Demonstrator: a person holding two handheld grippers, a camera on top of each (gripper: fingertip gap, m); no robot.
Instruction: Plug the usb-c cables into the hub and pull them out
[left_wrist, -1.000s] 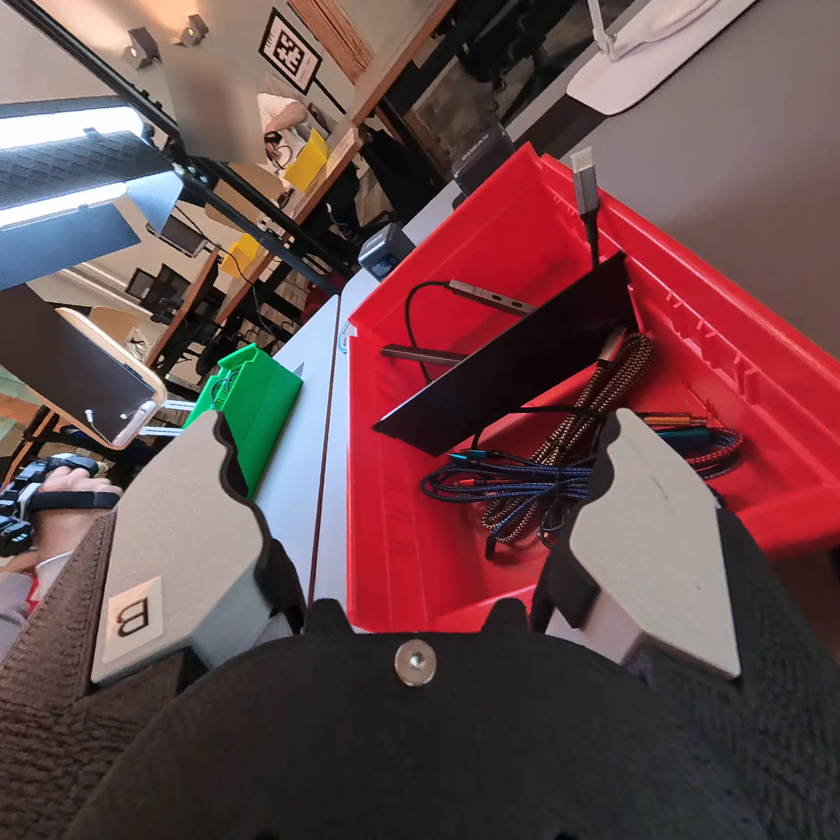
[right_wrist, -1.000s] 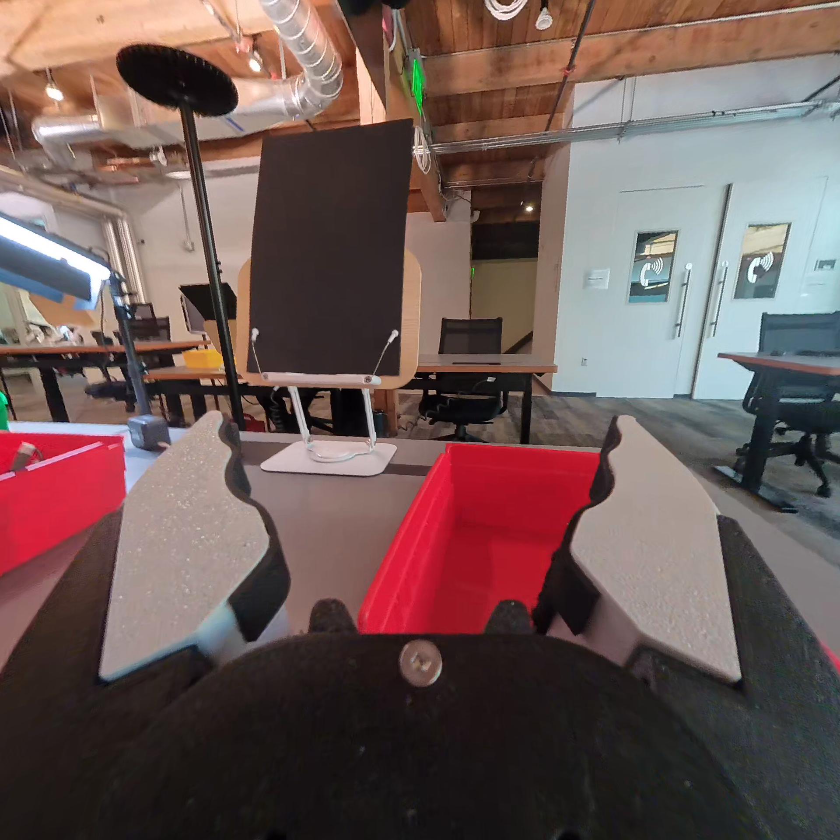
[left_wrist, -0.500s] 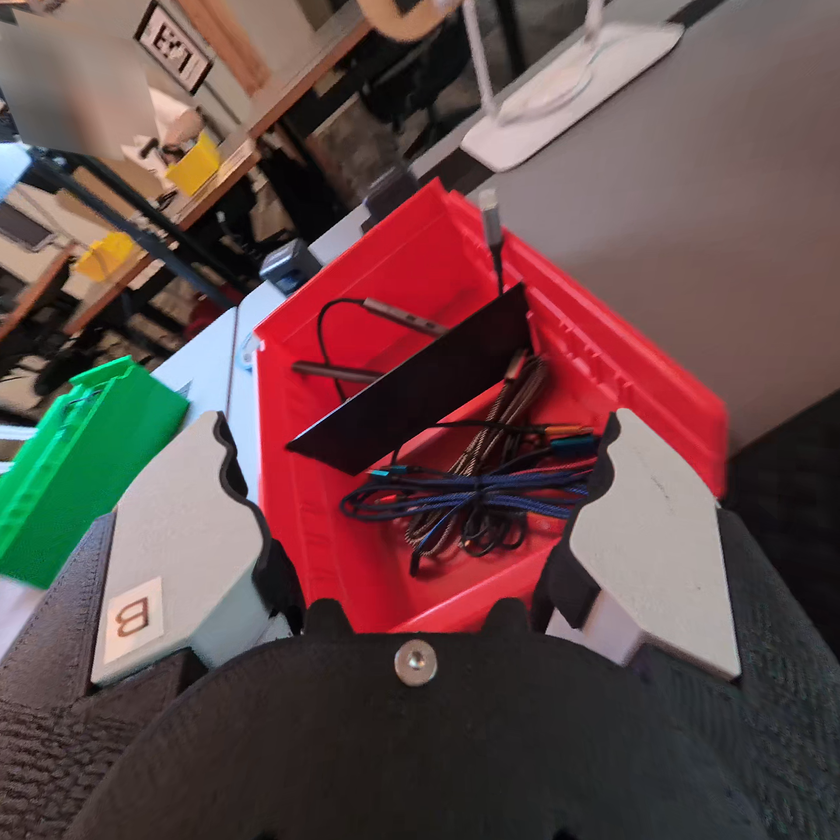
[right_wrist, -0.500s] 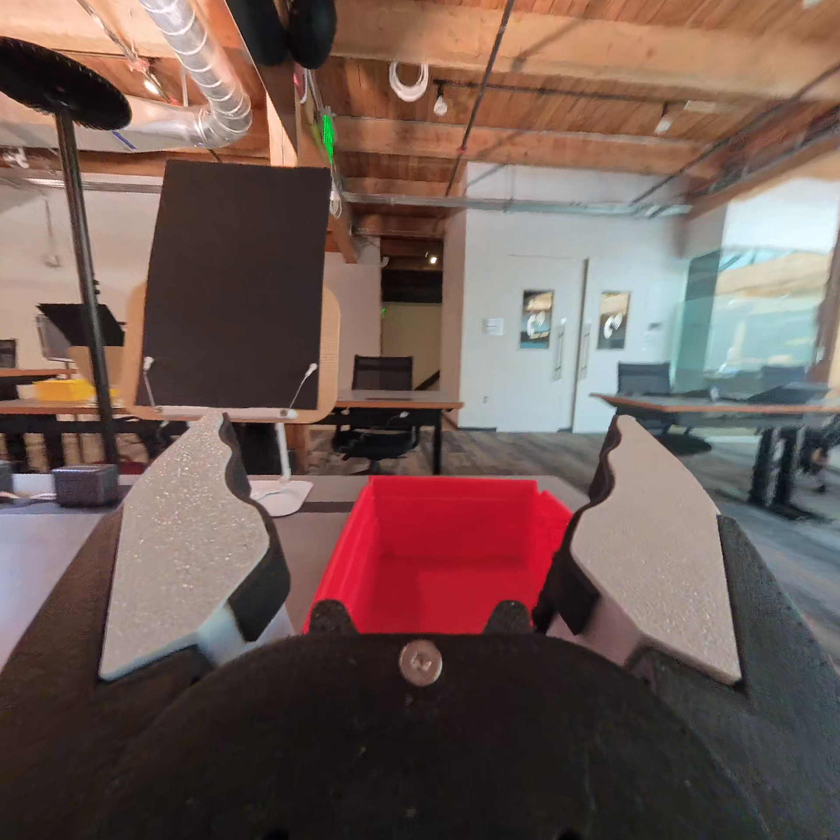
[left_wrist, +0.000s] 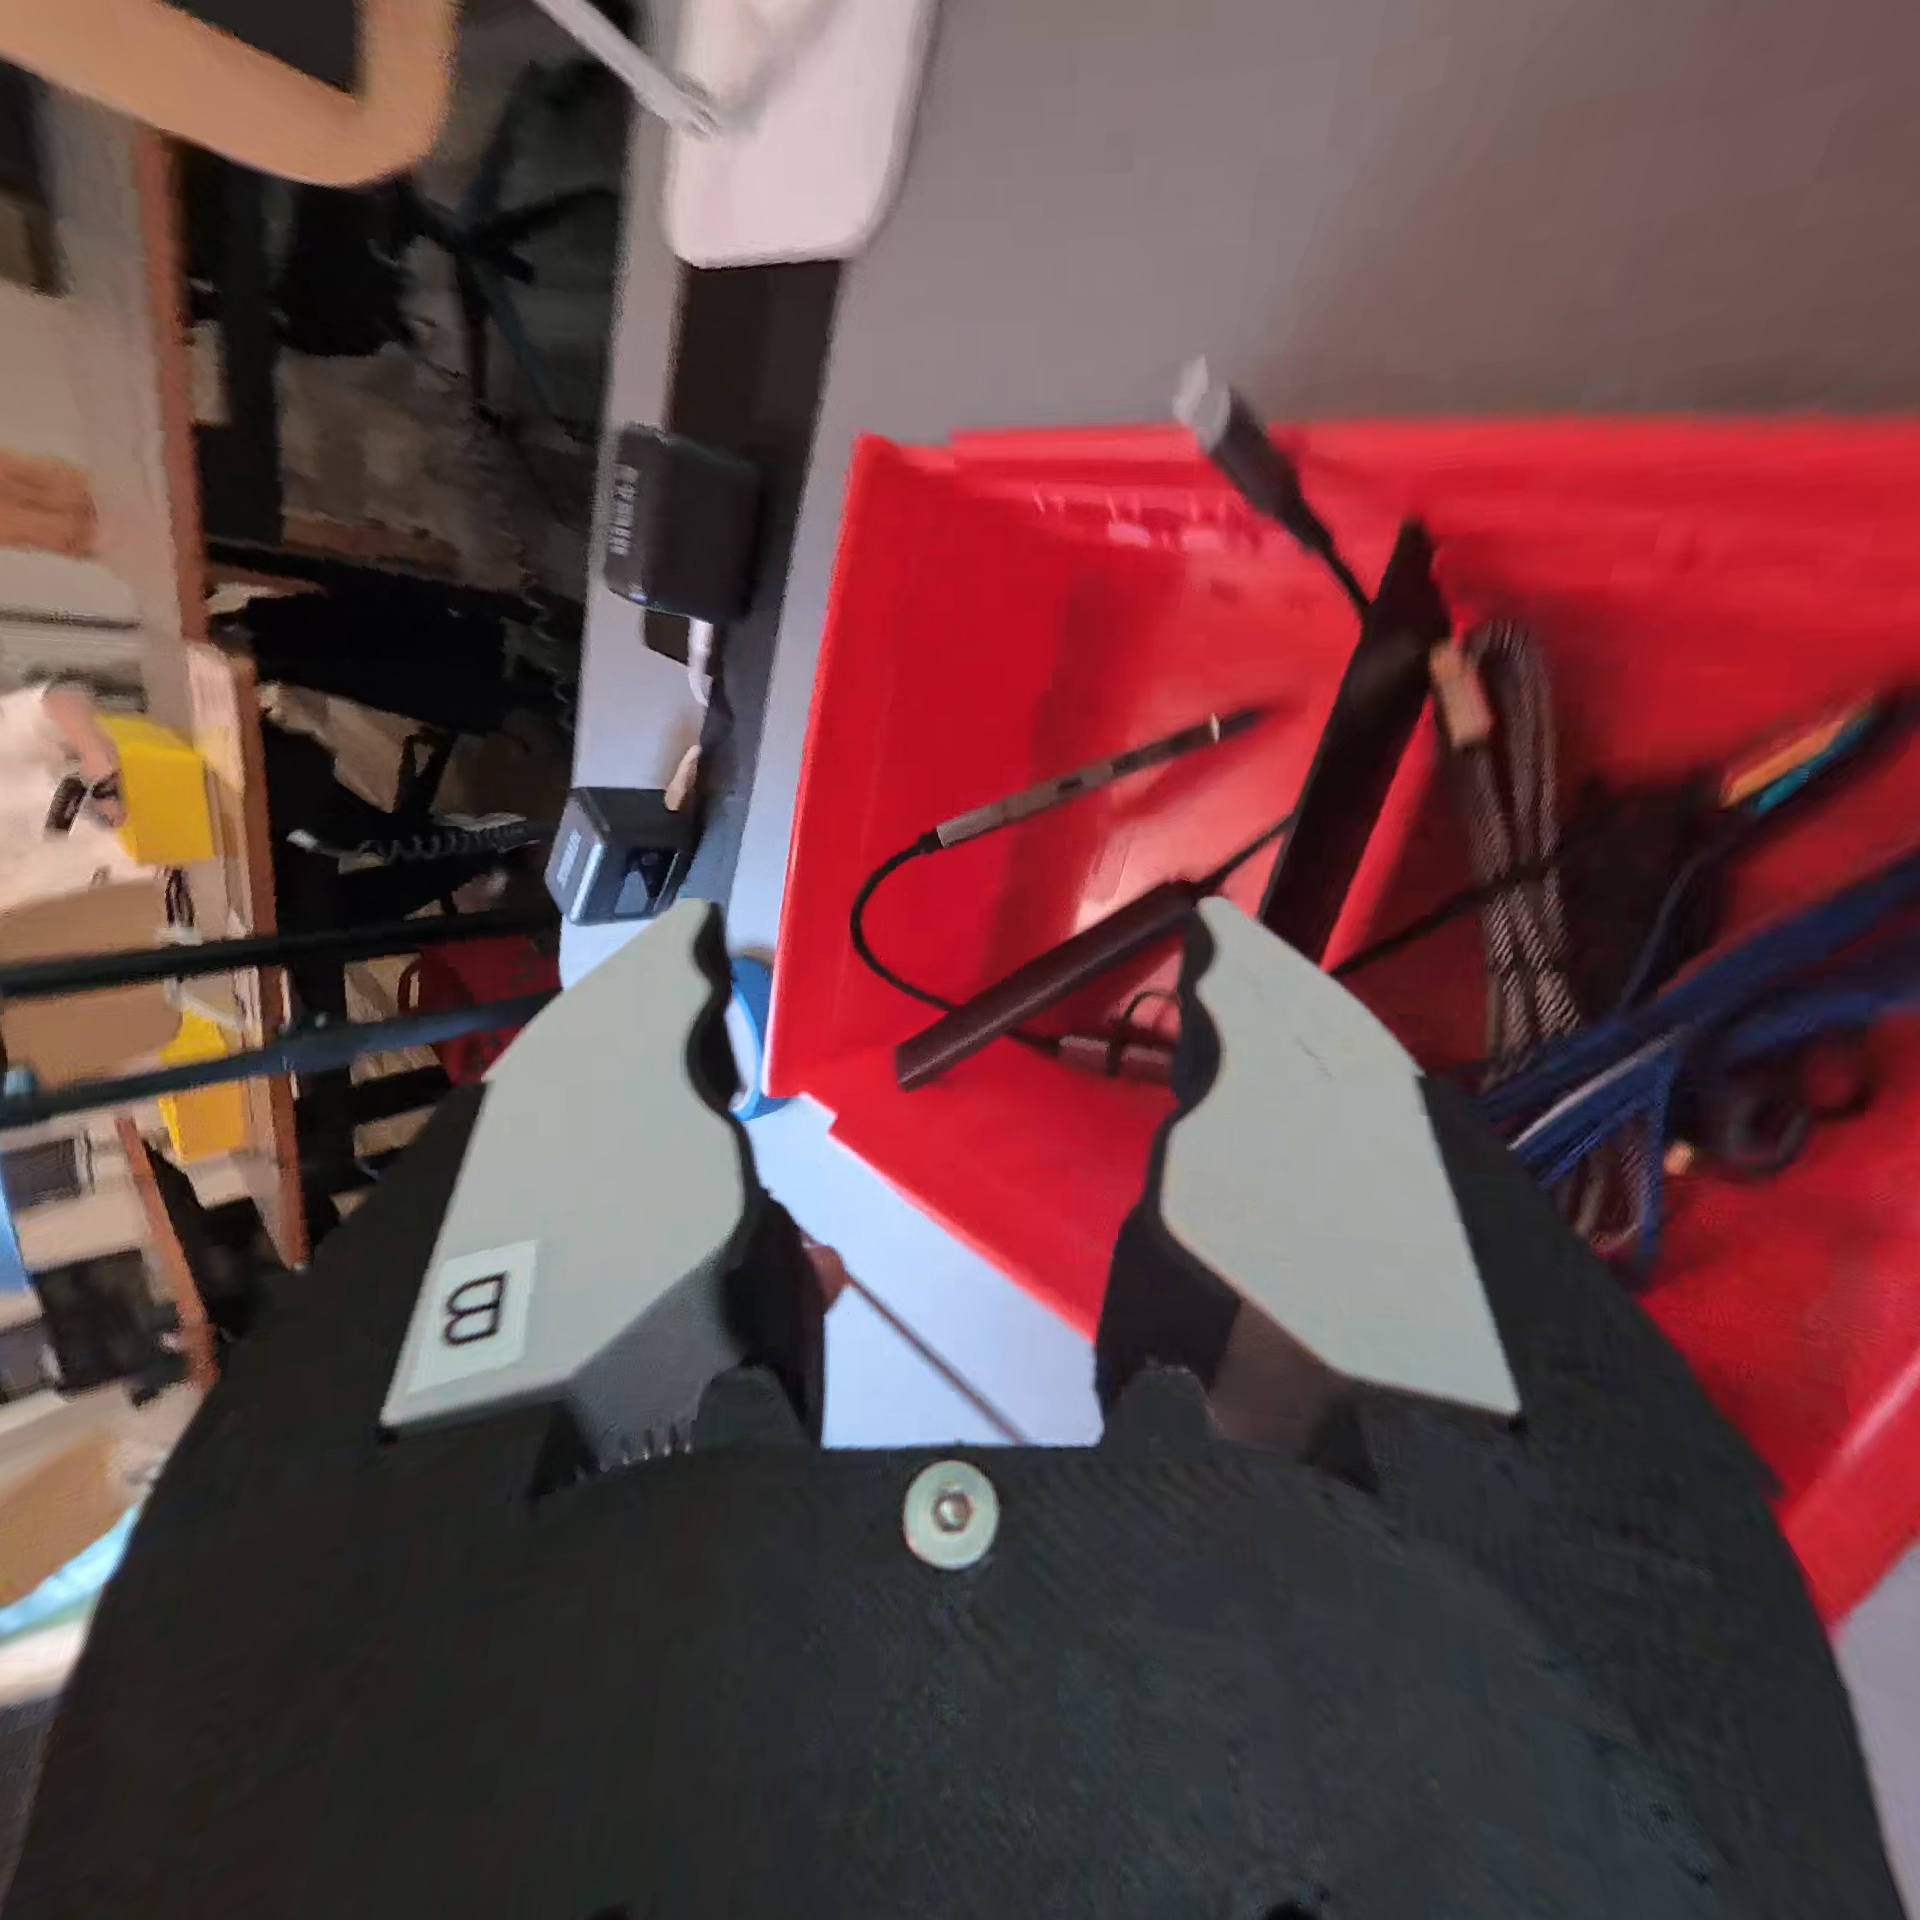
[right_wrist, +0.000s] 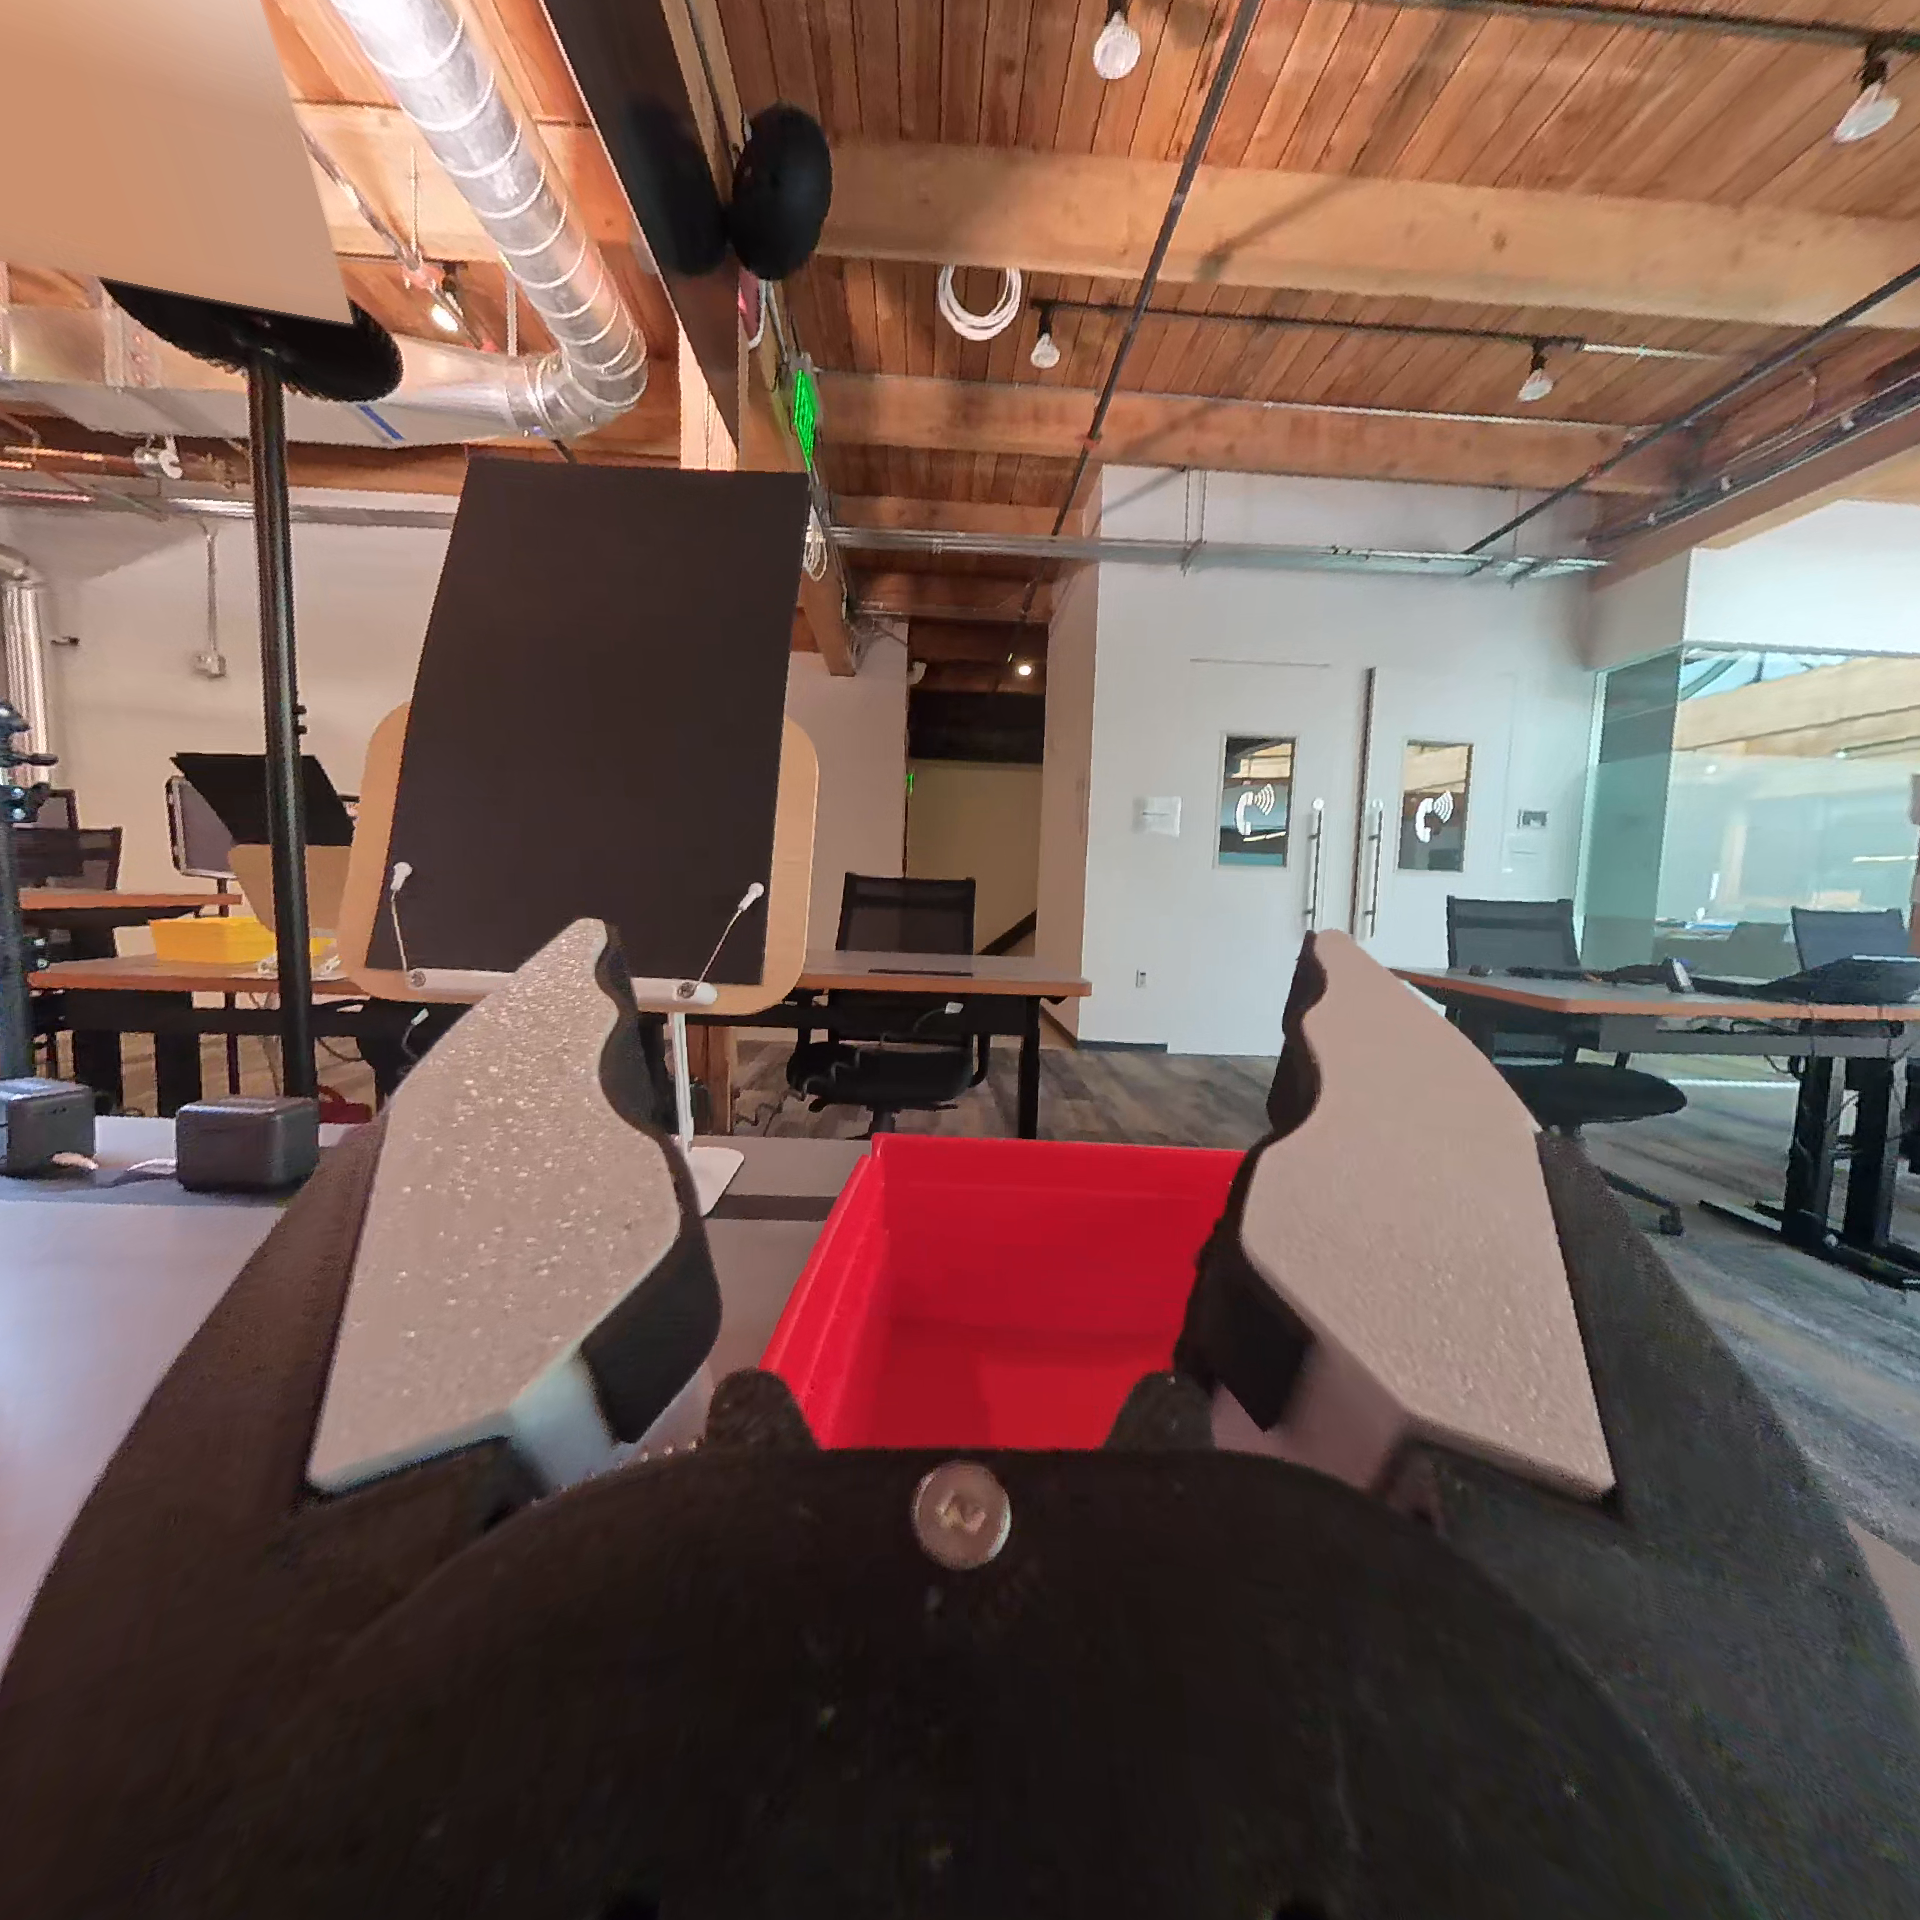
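In the left wrist view a red bin (left_wrist: 987, 623) holds two slim grey USB hubs: one (left_wrist: 1039, 997) lies near my fingertips, another (left_wrist: 1091, 774) lies farther back with a black lead. A black divider (left_wrist: 1351, 748) splits the bin. Beyond it lie coiled braided cables (left_wrist: 1538, 852), blue and brown. A cable plug (left_wrist: 1236, 436) sticks up over the bin's rim. My left gripper (left_wrist: 951, 935) is open and empty above the bin's hub compartment. My right gripper (right_wrist: 956, 956) is open and empty, in front of a second red bin (right_wrist: 997, 1278) whose visible part holds nothing.
Two dark cube-shaped devices (left_wrist: 623, 862) sit on the grey table (left_wrist: 1351, 208) left of the bin. A white stand base (left_wrist: 790, 135) holds a wooden board with a black sheet (right_wrist: 592, 717). A black light pole (right_wrist: 275, 727) rises at the left. The left gripper's tips are roughly 55 cm from the right gripper's.
My left gripper has swung over the hub compartment and its jaws have narrowed. My right gripper has tilted up, with the second bin centred between its fingers, and its jaws have narrowed.
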